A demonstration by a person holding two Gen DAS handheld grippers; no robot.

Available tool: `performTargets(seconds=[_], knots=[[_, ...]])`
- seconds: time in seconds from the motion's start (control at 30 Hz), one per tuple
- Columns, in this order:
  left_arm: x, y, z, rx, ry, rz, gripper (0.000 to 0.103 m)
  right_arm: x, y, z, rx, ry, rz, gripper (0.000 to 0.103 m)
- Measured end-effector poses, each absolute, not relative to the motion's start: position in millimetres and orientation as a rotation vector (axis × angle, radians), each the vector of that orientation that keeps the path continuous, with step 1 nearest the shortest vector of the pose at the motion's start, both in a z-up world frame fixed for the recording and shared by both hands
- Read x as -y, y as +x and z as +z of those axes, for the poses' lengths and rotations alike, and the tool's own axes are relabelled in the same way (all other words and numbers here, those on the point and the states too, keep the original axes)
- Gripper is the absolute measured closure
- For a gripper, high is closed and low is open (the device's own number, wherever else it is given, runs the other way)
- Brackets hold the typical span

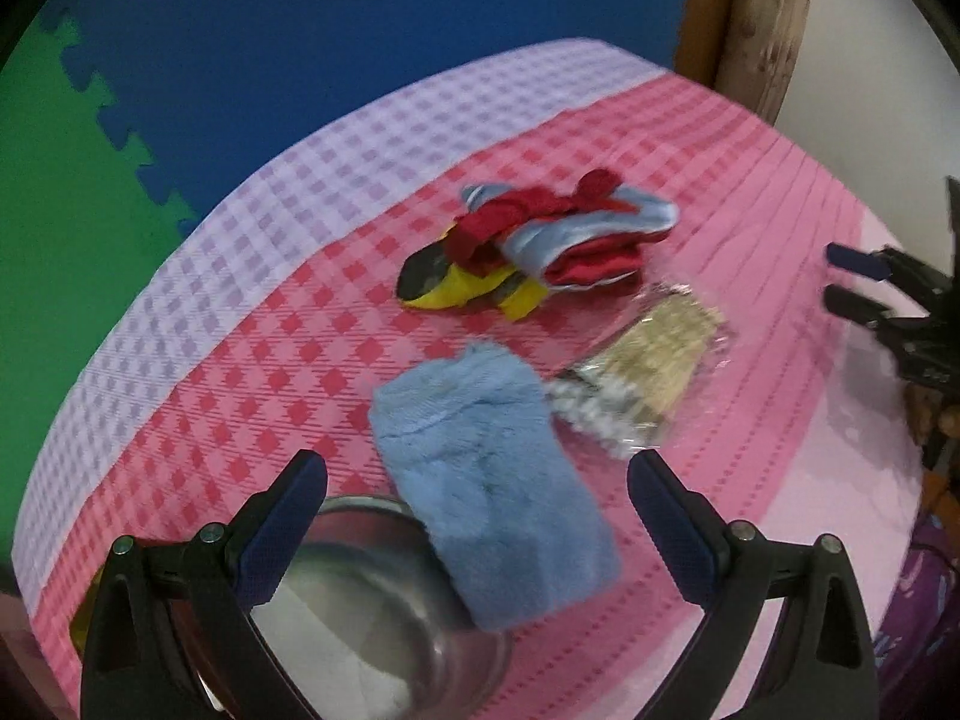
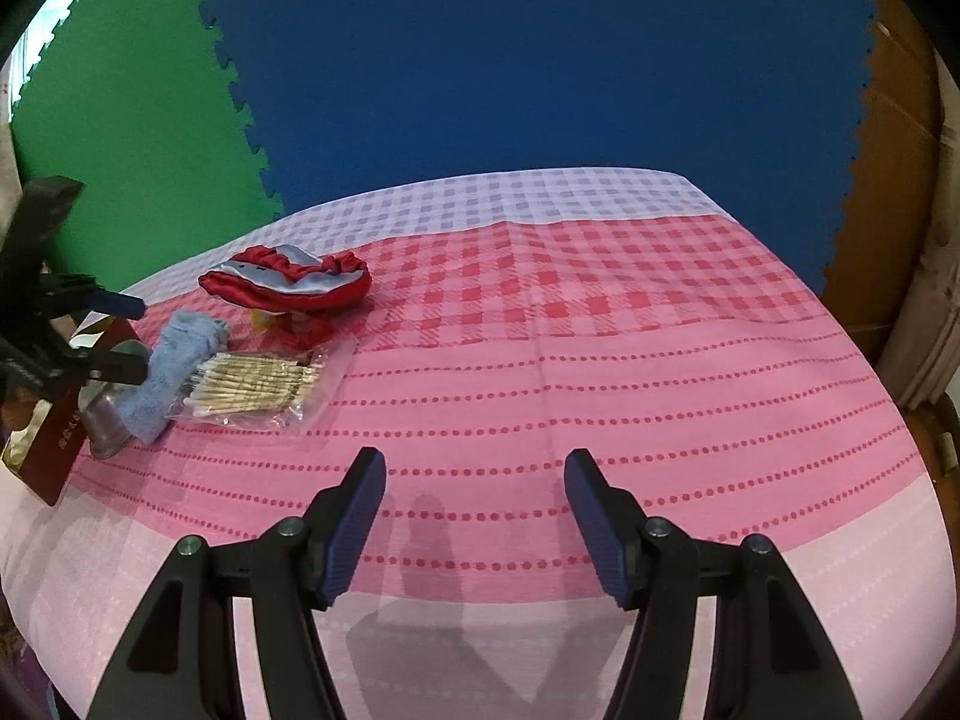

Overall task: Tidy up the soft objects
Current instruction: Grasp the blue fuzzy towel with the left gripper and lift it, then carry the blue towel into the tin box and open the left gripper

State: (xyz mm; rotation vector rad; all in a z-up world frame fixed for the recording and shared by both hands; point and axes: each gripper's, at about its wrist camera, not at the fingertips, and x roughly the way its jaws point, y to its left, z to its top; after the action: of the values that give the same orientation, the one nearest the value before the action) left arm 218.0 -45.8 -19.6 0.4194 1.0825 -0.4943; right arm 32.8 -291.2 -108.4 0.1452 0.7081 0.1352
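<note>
Hovering: left gripper [image 1: 477,501] above the near-left part of the table [image 2: 600,360], over the bowl and towel.
Left jaws: wide apart, nothing between the pads, nothing held.
Right gripper [image 2: 474,516]: over the bare near edge of the table, well apart from the things.
Right jaws: spread about halfway, holding nothing; only cloth shows between them.
Towel [image 1: 486,492]: blue, fluffy, folded; draped over the bowl's rim, its far end on the table, near the left edge.
Bowl [image 1: 384,618]: steel, at the left edge, partly under the towel.
Swabs [image 2: 252,387]: cotton swabs in a clear bag, flat on the table, touching the towel's right side.
Cloth pile [image 1: 540,246]: red, pale-blue and yellow fabric bunched together, farther in from the towel and swabs, towards the far-left corner.
Red booklet [image 2: 60,444]: at the left edge beside the bowl, tilted, overhanging the table.
Tablecloth: pink and red checks, lilac band at the far edge.
Wall [image 2: 480,60]: blue and green foam mats behind the table.
</note>
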Motion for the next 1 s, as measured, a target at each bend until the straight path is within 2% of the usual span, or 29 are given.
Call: performTargets(seconds=[0.3,0.33,0.37,0.4,0.43,0.47,0.53,0.67,1.0], knots=[[53,242,-49,-1.167,0.465,-0.509,0.004,292,33,-109,-0.711,0.153,0.148,0.039],[51,244,-52,-1.176,0.444,-0.524,0.016,292,34,-109,-0.712,0.153,0.149,0.039],[49,246,-54,-1.185,0.405,-0.554,0.032,292,34,-109,-0.713,0.154,0.149,0.039],[47,250,-58,-1.221,0.345,-0.582,0.058,293,34,-110,-0.715,0.155,0.150,0.039],[45,251,-55,-1.197,0.320,-0.571,0.074,293,35,-110,-0.716,0.156,0.151,0.039],[43,252,-53,-1.200,0.288,-0.562,0.077,293,35,-110,-0.718,0.156,0.152,0.039],[41,251,-48,-1.194,0.281,-0.539,0.080,294,36,-111,-0.723,0.163,0.154,0.039],[34,228,-29,-1.122,0.258,-0.474,0.082,295,36,-111,-0.721,0.171,0.156,0.039],[11,108,40,-0.931,0.128,-0.299,0.081,295,39,-113,-0.732,0.159,0.146,0.039]])
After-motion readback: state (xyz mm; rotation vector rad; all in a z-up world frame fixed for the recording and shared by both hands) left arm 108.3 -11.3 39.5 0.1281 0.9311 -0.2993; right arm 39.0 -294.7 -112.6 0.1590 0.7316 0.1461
